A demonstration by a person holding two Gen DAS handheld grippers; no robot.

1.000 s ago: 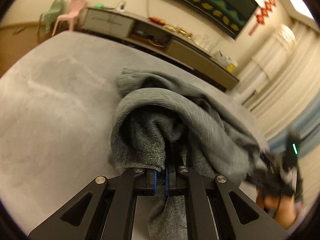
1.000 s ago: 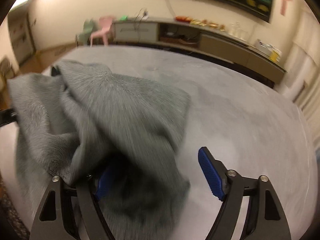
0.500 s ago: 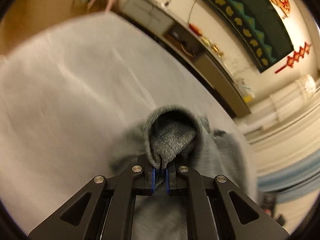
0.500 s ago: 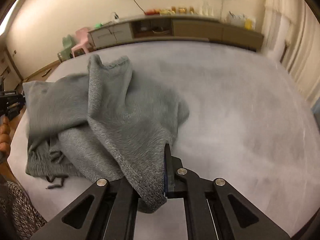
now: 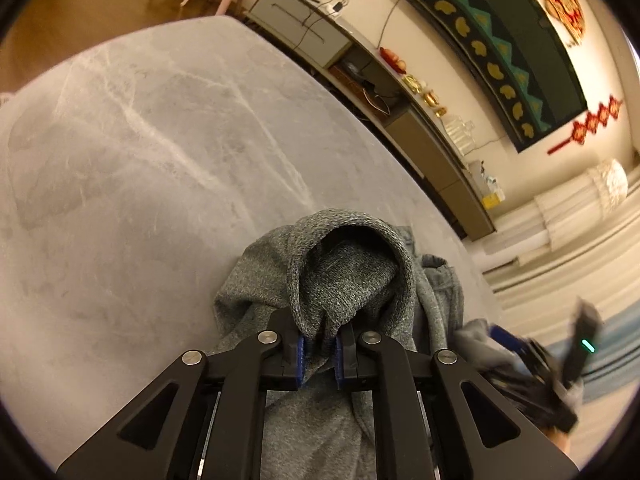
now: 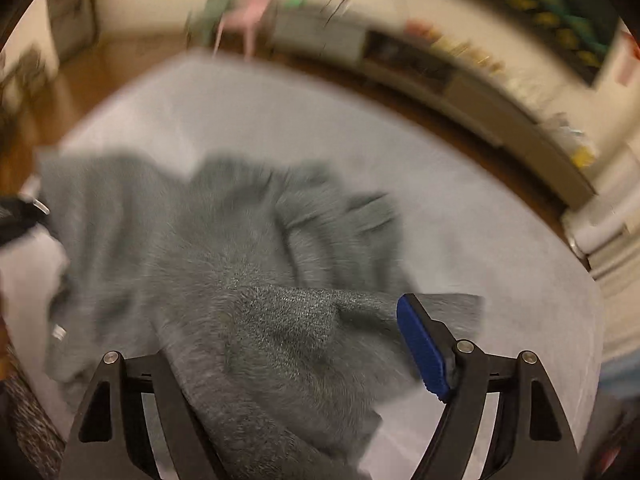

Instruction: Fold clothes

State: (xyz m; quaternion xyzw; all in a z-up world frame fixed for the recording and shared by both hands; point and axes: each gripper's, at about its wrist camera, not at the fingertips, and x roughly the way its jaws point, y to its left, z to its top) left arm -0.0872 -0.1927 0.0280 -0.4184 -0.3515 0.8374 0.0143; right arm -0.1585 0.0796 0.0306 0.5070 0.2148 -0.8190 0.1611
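**A:** Looking at the left wrist view, what did the left gripper [image 5: 319,354] have?

**B:** A fold of the grey knit garment [image 5: 348,276], low in the centre of the frame, lay between its blue pads, and the jaws were just beginning to part. The cloth arched up over them like a hood.

**A:** And the right gripper [image 6: 280,356]?

**B:** Its jaws were spreading wide, clamping nothing; the garment draped loosely over its left finger. The rest lay crumpled on the grey bed [image 6: 480,200], mid-frame, blurred.
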